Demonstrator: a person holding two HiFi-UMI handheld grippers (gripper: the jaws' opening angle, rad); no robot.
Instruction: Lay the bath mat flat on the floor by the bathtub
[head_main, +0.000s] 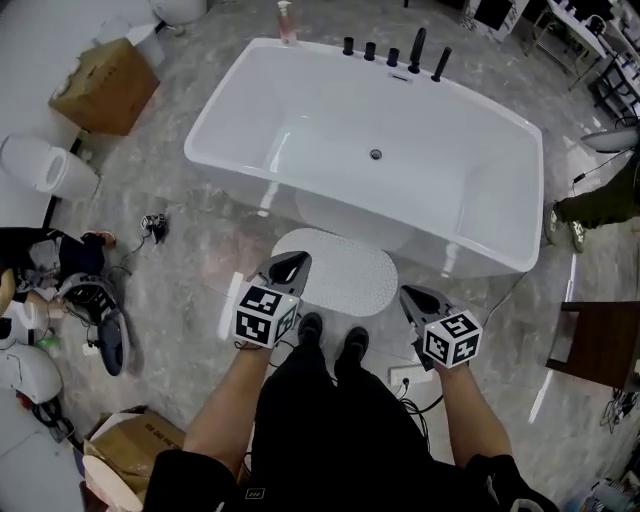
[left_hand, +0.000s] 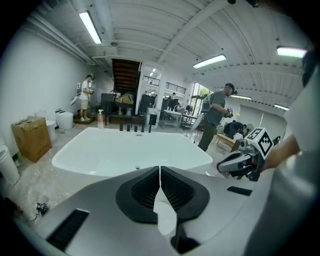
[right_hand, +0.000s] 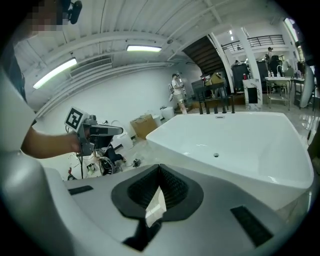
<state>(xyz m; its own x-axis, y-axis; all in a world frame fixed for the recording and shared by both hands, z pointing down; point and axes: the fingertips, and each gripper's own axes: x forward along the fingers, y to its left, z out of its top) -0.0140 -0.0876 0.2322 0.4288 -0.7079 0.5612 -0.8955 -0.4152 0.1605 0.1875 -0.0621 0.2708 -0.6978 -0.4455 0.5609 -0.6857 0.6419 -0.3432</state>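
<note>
The white oval bath mat (head_main: 340, 272) lies flat on the grey floor against the near side of the white bathtub (head_main: 300, 120), just in front of my shoes. My left gripper (head_main: 298, 258) hovers above the mat's left end, jaws shut with nothing visibly between them. Above the floor at the mat's right end, my right gripper (head_main: 405, 292) is also shut and empty. In the left gripper view the left gripper's (left_hand: 160, 170) jaws meet, with the bathtub (left_hand: 100, 150) beyond and the right gripper (left_hand: 235, 162) alongside. The right gripper view shows the right gripper's (right_hand: 159, 167) jaws together and the left gripper (right_hand: 112, 131) nearby.
Black tap fittings (head_main: 395, 55) and a soap bottle (head_main: 287, 22) stand on the tub's far rim. A cardboard box (head_main: 105, 85) and a toilet (head_main: 45, 165) are at the left, above cables and clutter (head_main: 90, 300). A power strip (head_main: 405, 378) lies by my feet. A person (head_main: 600, 205) stands right.
</note>
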